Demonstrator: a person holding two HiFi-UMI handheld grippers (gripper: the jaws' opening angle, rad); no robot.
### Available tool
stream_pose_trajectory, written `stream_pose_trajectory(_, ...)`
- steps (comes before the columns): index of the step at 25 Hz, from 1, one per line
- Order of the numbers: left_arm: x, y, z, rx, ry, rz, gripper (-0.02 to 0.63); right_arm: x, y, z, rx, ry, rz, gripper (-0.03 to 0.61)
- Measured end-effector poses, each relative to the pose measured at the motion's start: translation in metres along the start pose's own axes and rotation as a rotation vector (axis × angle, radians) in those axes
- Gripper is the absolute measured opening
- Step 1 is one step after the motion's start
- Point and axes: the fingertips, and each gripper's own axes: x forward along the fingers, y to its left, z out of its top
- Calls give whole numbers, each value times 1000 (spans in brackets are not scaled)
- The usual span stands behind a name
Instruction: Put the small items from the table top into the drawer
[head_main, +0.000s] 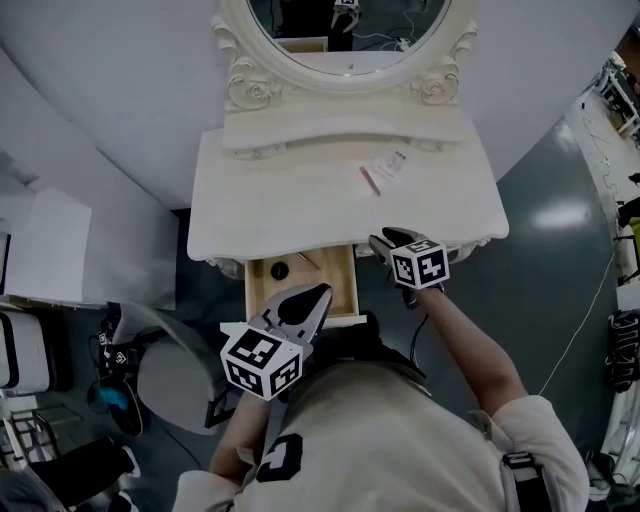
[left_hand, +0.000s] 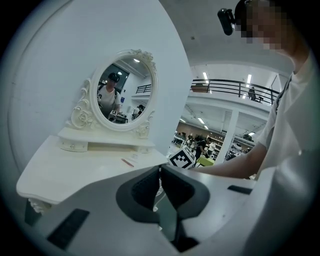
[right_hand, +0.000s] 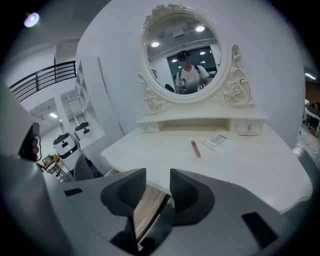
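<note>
The left gripper (head_main: 310, 295) (left_hand: 160, 172) is held with jaws together and empty, above the open drawer's (head_main: 352, 285) front. The right gripper (head_main: 385, 242) (right_hand: 157, 187) is held with jaws apart, nothing between, just right of the drawer. Beyond it, a pink stick (head_main: 370, 181) (right_hand: 195, 148) and a paper card (head_main: 390, 167) (right_hand: 216, 140) are seen on the dressing table (head_main: 280, 200). A small black round item (head_main: 279, 270) is seen inside the drawer.
</note>
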Motion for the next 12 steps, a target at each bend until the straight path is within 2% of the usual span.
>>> stream_pose_trajectory(12, 31, 0, 0, -31, 25, 79, 66, 30, -51, 27, -77, 29, 21, 161)
